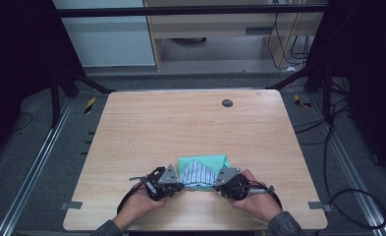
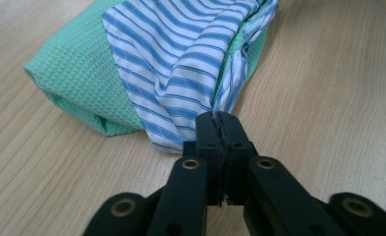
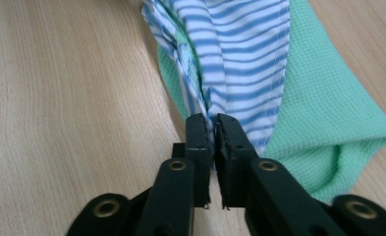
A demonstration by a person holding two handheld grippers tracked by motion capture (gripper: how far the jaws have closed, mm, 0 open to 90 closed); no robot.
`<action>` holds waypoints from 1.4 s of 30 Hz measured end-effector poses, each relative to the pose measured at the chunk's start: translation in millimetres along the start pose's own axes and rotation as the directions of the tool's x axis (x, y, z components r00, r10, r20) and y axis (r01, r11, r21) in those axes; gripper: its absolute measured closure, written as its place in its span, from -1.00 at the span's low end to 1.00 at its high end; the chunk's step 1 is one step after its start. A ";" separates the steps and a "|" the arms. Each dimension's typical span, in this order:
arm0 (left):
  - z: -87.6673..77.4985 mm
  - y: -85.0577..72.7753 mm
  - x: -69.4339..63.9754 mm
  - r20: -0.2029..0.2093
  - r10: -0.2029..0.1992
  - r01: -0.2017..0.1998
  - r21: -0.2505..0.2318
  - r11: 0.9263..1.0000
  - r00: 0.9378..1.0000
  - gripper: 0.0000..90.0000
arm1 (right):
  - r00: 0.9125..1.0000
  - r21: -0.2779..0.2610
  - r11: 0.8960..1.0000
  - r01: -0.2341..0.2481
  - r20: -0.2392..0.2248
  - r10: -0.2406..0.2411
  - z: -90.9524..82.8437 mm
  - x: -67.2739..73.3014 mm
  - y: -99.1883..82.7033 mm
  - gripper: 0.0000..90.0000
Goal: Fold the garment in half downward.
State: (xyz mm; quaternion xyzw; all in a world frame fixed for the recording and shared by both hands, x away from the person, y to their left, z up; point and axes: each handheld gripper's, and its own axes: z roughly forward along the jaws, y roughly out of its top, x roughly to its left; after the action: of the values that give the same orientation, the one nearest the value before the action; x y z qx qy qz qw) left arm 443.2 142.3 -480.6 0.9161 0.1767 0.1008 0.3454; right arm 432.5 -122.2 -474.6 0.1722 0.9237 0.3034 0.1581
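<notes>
Left gripper (image 2: 219,117) and right gripper (image 3: 209,119) each clamped the striped cloth (image 2: 180,64), apparently over the green cloth (image 2: 77,69).

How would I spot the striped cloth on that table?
Look at the near edge of the wooden table, between the person's two hands. The striped cloth lies on a plain green cloth, pinched at each end by tongs; only it has blue and white stripes.

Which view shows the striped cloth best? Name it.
The left gripper view: the striped cloth spreads broadly over the green cloth, pinched by the left gripper. The right gripper view shows it bunched; the high view shows it small between both grippers.
</notes>
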 end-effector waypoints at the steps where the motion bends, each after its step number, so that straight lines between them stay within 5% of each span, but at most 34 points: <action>1: -1.4 -0.9 -0.5 -0.002 -0.008 0.008 -0.009 1.000 1.000 0.86 | 1.000 0.002 1.000 -0.007 -0.001 0.007 -1.2 0.1 -1.1 0.72; 7: -11.5 -6.6 -2.3 0.005 -0.069 0.070 -0.054 0.996 0.998 0.63 | 1.000 0.002 1.000 -0.028 0.014 0.028 -10.2 -1.5 -10.7 0.50; 10: -16.8 -7.5 -3.9 0.005 -0.063 0.064 -0.048 0.997 0.998 0.56 | 0.999 0.006 0.999 -0.044 0.026 0.044 -15.2 -1.6 -15.8 0.38; 17: -25.2 -10.0 2.2 -0.046 -0.090 0.087 -0.048 0.995 0.995 0.12 | 0.994 0.009 0.996 -0.094 0.059 0.093 -27.6 -6.6 -27.9 0.05; 22: -30.2 -14.8 13.2 -0.081 -0.137 0.134 -0.047 0.990 0.987 -0.24 | 0.982 0.002 0.987 -0.159 0.102 0.158 -33.5 -18.0 -36.9 -0.33; 25: -33.4 -17.3 20.2 -0.111 -0.169 0.165 -0.047 0.985 0.979 -0.44 | 0.970 0.002 0.980 -0.201 0.139 0.199 -34.3 -26.6 -42.8 -0.54; 34: -37.3 -32.7 46.7 -0.165 -0.248 0.249 -0.014 0.968 0.955 -0.73 | 0.908 0.000 0.925 -0.379 0.194 0.372 -29.2 -55.9 -62.3 -0.82; 39: -39.5 -41.4 63.0 -0.191 -0.279 0.284 -0.001 0.959 0.941 -0.78 | 0.893 0.005 0.909 -0.417 0.191 0.408 -26.3 -67.4 -70.3 -0.83; 42: -39.3 -46.6 73.8 -0.182 -0.317 0.321 -0.006 0.947 0.931 -0.81 | 0.882 0.004 0.902 -0.433 0.210 0.422 -23.6 -74.8 -73.9 -0.83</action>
State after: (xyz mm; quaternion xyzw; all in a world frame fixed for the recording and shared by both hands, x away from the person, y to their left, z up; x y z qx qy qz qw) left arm 487.0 227.4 -478.0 0.8663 0.3550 0.1242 0.3288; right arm 473.4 -221.0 -487.9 0.4056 0.8493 0.2882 0.1767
